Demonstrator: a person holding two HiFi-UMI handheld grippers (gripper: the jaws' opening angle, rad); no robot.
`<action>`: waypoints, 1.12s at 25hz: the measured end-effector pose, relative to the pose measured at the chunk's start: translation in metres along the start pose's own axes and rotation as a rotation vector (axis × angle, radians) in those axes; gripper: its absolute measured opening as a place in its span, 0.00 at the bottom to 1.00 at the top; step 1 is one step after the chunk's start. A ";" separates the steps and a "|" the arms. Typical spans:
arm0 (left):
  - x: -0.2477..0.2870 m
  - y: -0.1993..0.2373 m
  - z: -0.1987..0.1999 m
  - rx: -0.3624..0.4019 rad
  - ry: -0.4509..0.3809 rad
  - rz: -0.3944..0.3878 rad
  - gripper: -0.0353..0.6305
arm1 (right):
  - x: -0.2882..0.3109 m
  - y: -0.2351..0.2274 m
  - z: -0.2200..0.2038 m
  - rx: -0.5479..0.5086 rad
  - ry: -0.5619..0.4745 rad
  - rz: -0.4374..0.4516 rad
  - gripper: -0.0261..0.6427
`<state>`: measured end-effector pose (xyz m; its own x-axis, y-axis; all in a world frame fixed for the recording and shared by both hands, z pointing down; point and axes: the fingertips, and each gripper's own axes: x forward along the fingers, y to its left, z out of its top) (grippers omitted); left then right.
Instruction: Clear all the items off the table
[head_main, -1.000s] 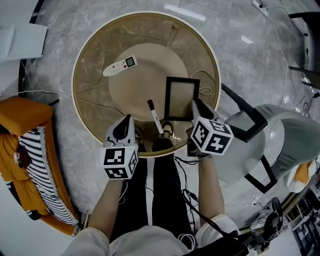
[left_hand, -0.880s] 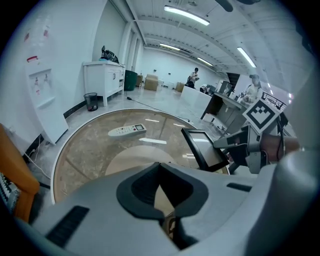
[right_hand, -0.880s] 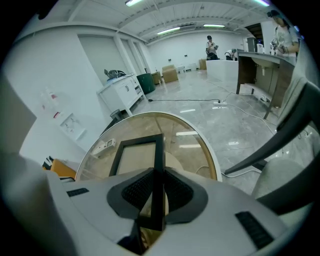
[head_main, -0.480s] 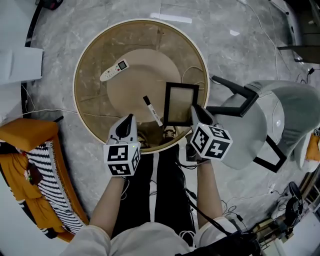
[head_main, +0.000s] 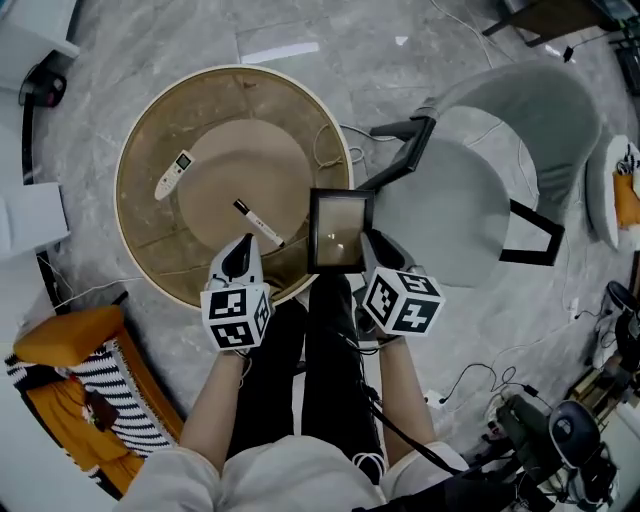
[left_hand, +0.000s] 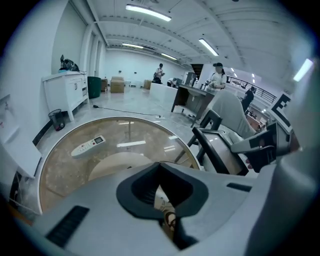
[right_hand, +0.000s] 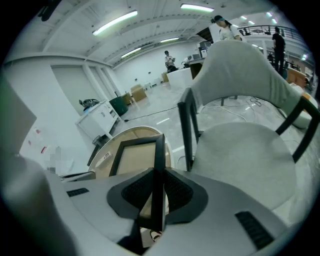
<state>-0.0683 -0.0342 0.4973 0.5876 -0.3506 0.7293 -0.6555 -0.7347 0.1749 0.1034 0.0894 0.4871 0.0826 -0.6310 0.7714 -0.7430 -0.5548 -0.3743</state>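
Three task things show, one of each: a white remote control (head_main: 173, 175) with a small display, a white marker pen with a black cap (head_main: 258, 223), and a black rectangular picture frame (head_main: 339, 232). No print on them is legible; the only patterns are black-and-white squares on the two gripper cubes. On the round glass-topped table (head_main: 128, 235) the remote lies toward the left edge, the pen toward the near edge. The right gripper (head_main: 370, 243) is clamped narrowly on the frame's side bar, holding it over the table's right edge beside one grey upholstered chair (head_main: 450, 210). The left gripper (head_main: 240, 252) has its jaws together, empty, above the near edge.
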 end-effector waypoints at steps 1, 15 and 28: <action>0.002 -0.009 0.004 0.026 0.001 -0.021 0.06 | -0.008 -0.009 -0.004 0.032 -0.012 -0.019 0.16; 0.040 -0.143 0.015 0.206 0.049 -0.196 0.06 | -0.073 -0.150 -0.025 0.272 -0.086 -0.191 0.16; 0.111 -0.182 0.051 0.220 0.076 -0.212 0.06 | -0.019 -0.222 0.016 0.297 -0.039 -0.231 0.16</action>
<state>0.1399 0.0309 0.5126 0.6580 -0.1376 0.7403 -0.3986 -0.8978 0.1874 0.2774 0.2154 0.5471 0.2554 -0.4876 0.8348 -0.4769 -0.8147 -0.3299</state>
